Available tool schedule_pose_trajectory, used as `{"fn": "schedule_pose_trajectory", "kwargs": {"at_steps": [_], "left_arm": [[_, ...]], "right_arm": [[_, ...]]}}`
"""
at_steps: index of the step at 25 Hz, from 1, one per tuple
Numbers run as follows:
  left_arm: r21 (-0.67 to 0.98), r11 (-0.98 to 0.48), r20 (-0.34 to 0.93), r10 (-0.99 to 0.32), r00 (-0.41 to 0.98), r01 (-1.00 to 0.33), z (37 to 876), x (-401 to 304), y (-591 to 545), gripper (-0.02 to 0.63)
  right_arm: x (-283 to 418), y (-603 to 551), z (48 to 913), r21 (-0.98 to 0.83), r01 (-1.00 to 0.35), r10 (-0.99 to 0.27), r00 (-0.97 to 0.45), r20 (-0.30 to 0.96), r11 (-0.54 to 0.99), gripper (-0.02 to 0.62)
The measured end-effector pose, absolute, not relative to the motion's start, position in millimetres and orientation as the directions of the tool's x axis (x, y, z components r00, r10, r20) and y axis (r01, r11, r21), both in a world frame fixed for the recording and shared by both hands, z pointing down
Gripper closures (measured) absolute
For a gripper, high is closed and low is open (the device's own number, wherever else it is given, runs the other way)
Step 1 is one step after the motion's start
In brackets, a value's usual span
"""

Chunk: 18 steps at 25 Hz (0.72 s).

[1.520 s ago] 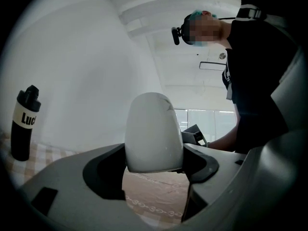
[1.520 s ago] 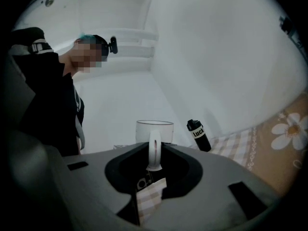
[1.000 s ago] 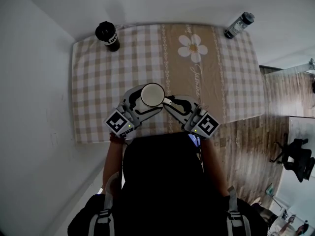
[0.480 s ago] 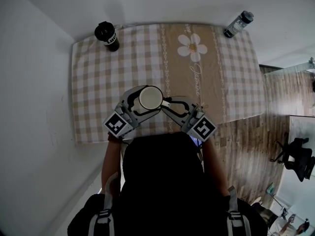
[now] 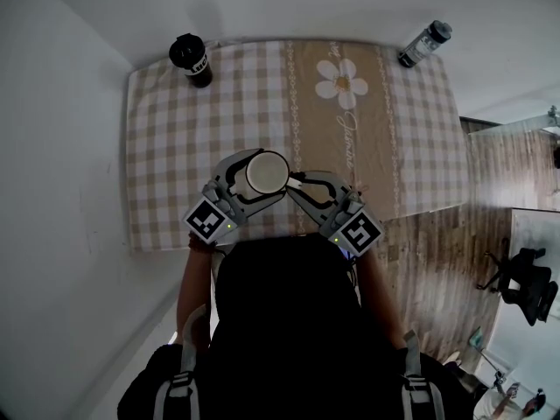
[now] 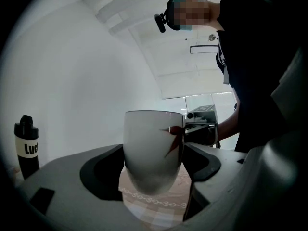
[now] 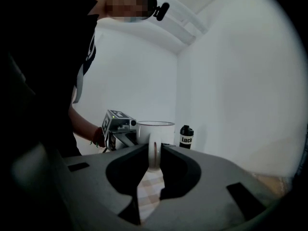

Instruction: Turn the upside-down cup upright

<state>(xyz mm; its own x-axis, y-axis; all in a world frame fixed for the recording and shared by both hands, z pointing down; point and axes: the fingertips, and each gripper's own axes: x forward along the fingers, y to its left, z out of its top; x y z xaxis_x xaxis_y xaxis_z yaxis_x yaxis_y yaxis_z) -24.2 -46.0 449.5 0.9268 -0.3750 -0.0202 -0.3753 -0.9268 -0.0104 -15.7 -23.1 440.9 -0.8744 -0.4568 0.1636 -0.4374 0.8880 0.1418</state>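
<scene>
A table (image 5: 166, 138) covered with a beige checked cloth is filling the head view, and both grippers are working over its near edge, close to the person's body. The left gripper (image 6: 154, 165) is clamping a white cup (image 5: 268, 171) by its body, with a jaw pressing on each side. The right gripper (image 7: 153, 154) is closing its narrow jaws on the cup's handle, which is standing between the pads and appears to be touching both. The cup is sitting rim up, level, and seems to be hanging just clear of the cloth. The turning step therefore looks done and the setting-down step is in hand. The next move is probably calling for a straight, level descent until the base is resting flat, then a release that is not nudging the cup over. The cup's pale inside is showing nothing in it. At the far left corner a black bottle (image 5: 191, 60) is standing capped. At the far right corner a clear bottle (image 5: 426, 44) is standing capped too. Neither is showing its contents.
</scene>
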Motion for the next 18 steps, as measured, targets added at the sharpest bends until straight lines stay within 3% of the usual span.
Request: {"fn": "schedule_pose_trajectory", "kwargs": {"at_steps": [6, 11, 14, 18], "left_arm": [[0.084, -0.879, -0.065, -0.476, 0.877, -0.470, 448, -40, -57, 0.232], [0.074, -0.797, -0.055, -0.604, 0.795, -0.600, 448, -58, -71, 0.335], [-0.022, -0.643, 0.001, -0.766, 0.643, -0.766, 455, -75, -86, 0.597], [0.039, -0.560, 0.021, -0.828, 0.561, -0.828, 460, -83, -86, 0.606]], "right_arm": [[-1, -36, 433, 0.055, -0.549, -0.552, -0.829, 0.088, 0.834, 0.541], [15, -55, 434, 0.097, -0.654, -0.661, -0.746, 0.081, 0.751, 0.541], [21, -62, 440, 0.117, -0.714, -0.723, -0.685, 0.086, 0.690, 0.541], [26, -66, 453, 0.119, -0.768, -0.777, -0.620, 0.108, 0.629, 0.541]]}}
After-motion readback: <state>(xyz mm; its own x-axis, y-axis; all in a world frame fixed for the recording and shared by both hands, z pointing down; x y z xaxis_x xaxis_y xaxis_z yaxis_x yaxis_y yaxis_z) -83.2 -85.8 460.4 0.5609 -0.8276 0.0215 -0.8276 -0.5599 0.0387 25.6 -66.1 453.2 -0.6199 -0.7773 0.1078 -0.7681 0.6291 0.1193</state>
